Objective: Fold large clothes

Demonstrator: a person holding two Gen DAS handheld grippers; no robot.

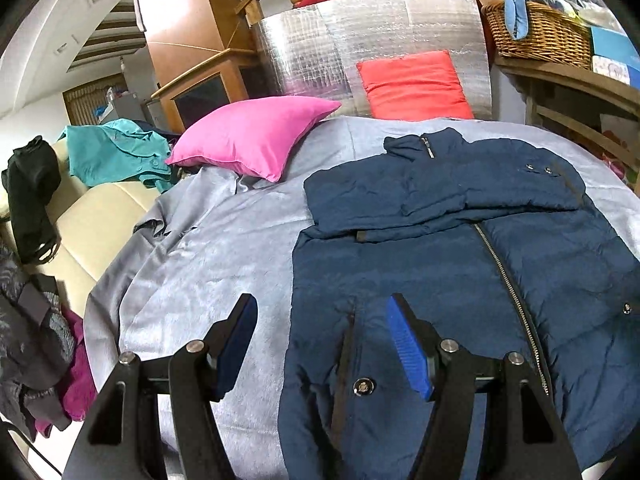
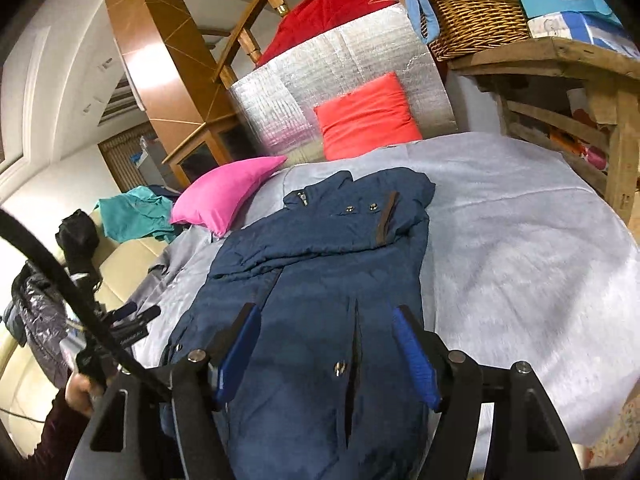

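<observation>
A navy padded jacket [image 1: 460, 264] lies flat on the grey bedspread [image 1: 208, 248], its sleeves folded across the chest and its zip running down the front. My left gripper [image 1: 322, 308] hangs open above the jacket's left edge, nothing between its blue pads. In the right wrist view the same jacket [image 2: 320, 264] stretches away from me on the grey bedspread [image 2: 520, 248]. My right gripper [image 2: 326, 320] is open over the jacket's lower part, holding nothing. The left gripper [image 2: 134, 314] shows at the left of that view, in a person's hand [image 2: 80, 392].
A pink pillow [image 1: 252, 140] and an orange cushion [image 1: 416, 84] sit at the bed's far end against a silver panel [image 1: 360, 40]. A teal garment [image 1: 116, 152] and dark clothes [image 1: 32, 196] lie on a cream sofa [image 1: 92, 224] to the left. A wicker basket [image 1: 536, 32] tops wooden shelves on the right.
</observation>
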